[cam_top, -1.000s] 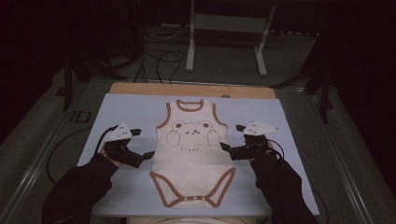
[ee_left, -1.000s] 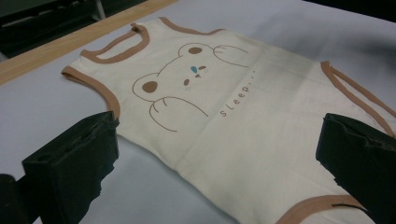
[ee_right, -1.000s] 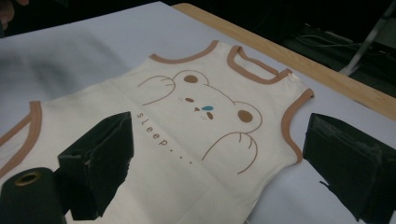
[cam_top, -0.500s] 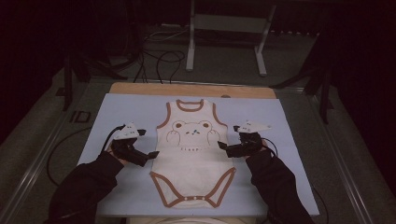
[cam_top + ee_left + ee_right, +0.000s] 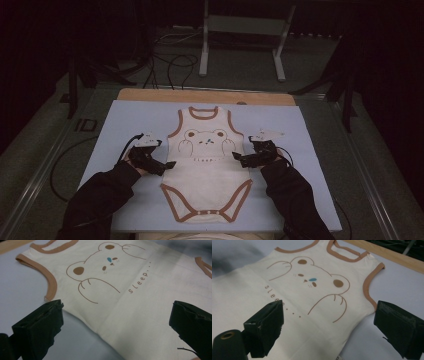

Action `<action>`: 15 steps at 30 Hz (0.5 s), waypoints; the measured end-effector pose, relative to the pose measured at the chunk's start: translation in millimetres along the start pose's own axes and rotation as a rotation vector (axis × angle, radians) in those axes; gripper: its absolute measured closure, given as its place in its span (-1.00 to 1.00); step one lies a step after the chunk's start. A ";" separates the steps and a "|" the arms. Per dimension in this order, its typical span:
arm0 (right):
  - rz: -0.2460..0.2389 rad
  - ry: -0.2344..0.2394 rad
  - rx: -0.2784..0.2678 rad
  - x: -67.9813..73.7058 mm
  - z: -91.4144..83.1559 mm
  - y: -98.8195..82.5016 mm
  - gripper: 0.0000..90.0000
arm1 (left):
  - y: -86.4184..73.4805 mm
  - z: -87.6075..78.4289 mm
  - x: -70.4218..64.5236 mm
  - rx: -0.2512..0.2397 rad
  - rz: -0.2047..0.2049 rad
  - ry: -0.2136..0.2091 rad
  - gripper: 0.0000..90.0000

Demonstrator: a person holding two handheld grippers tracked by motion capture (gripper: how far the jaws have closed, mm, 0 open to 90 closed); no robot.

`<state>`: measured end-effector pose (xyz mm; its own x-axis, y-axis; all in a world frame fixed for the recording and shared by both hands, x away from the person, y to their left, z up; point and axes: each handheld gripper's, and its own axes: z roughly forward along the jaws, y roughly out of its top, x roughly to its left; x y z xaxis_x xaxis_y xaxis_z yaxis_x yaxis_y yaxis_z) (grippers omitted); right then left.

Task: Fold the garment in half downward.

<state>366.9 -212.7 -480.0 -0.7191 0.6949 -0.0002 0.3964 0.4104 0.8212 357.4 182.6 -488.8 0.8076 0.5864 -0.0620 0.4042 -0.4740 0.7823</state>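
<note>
A cream baby bodysuit (image 5: 207, 165) with brown trim and a bear print lies flat, neck away from me, on the pale blue mat (image 5: 125, 125). My left gripper (image 5: 169, 164) is at the garment's left side edge near the waist, jaws wide apart; in the left gripper view the bodysuit (image 5: 140, 297) lies between and beyond them. My right gripper (image 5: 237, 158) sits at the right side edge below the armhole, also open, with the bodysuit (image 5: 312, 297) spread under its jaws. Neither gripper (image 5: 117, 327) (image 5: 329, 327) holds cloth.
A wooden board edge (image 5: 205, 96) runs along the mat's far side. Beyond it stand a metal frame (image 5: 240, 45) and loose cables (image 5: 170, 65) on the dark floor. Cables trail from both grippers across the mat. Dark sleeves enter from the bottom.
Both grippers have moved inward toward the bodysuit's sides; the garment itself has not shifted.
</note>
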 end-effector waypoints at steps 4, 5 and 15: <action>0.000 -0.010 0.031 -3.3 5.0 -3.6 -0.79 | -0.6 8.4 2.0 0.034 -0.022 0.007 -1.00; 0.004 -0.010 0.036 -4.1 6.2 -4.9 -0.79 | -0.9 10.8 2.4 0.049 -0.023 0.013 -1.00; 0.066 -0.010 0.131 -7.3 20.9 -15.2 -0.80 | -4.7 22.8 4.8 0.121 -0.047 0.062 -0.99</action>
<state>378.1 -211.7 -504.4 -0.6835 0.7285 0.0456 0.5146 0.4367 0.7379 369.1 172.7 -506.9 0.7600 0.6476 -0.0559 0.4932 -0.5185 0.6986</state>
